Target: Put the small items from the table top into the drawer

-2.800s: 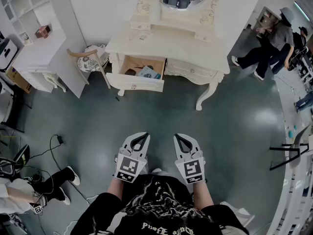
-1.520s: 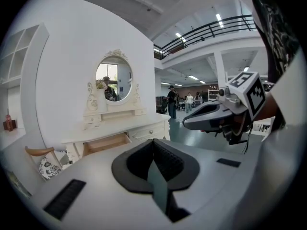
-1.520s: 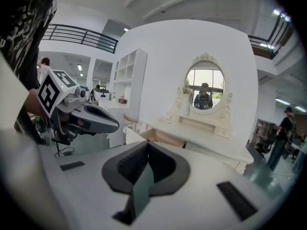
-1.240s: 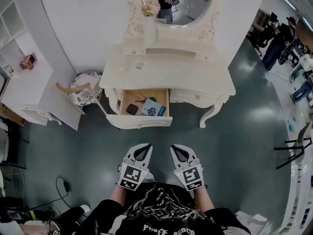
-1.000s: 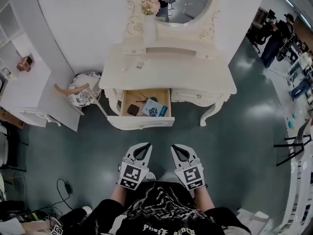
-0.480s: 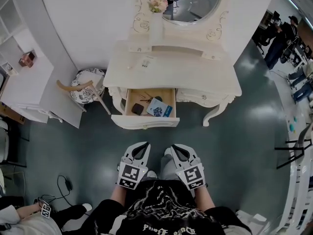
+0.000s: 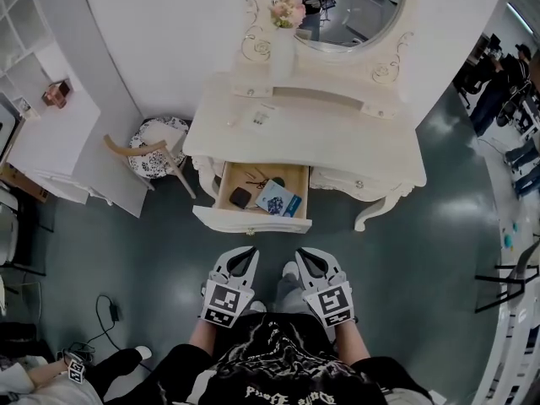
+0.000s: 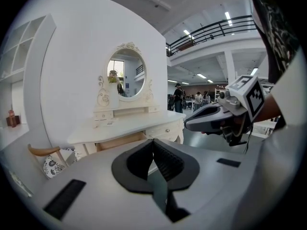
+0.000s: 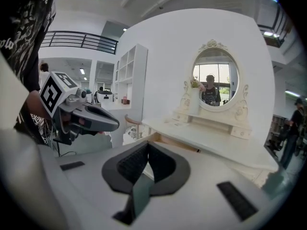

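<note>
A cream dressing table [image 7: 337,146] stands ahead of me with its left drawer [image 7: 253,219] pulled open. In the drawer lie a small dark item [image 7: 241,197], a blue booklet [image 7: 278,201] and some thin dark bits. A small white item [image 7: 260,118] rests on the table top, far left of centre. My left gripper [image 7: 247,252] and right gripper [image 7: 304,254] are side by side over the floor, short of the drawer, both shut and empty. The left gripper view shows its jaws [image 8: 153,142] meeting; the right gripper view shows the same [image 9: 147,144].
A chair with a patterned cushion [image 7: 156,142] stands left of the dressing table, beside a white shelf unit [image 7: 51,133]. A vase of flowers [image 7: 287,24] and an oval mirror [image 7: 337,7] sit at the back. People stand at the far right [image 7: 506,66]; a cable [image 7: 110,319] lies on the floor.
The dressing table and open drawer have come closer and lower in the head view. Both grippers stay shut and side by side.
</note>
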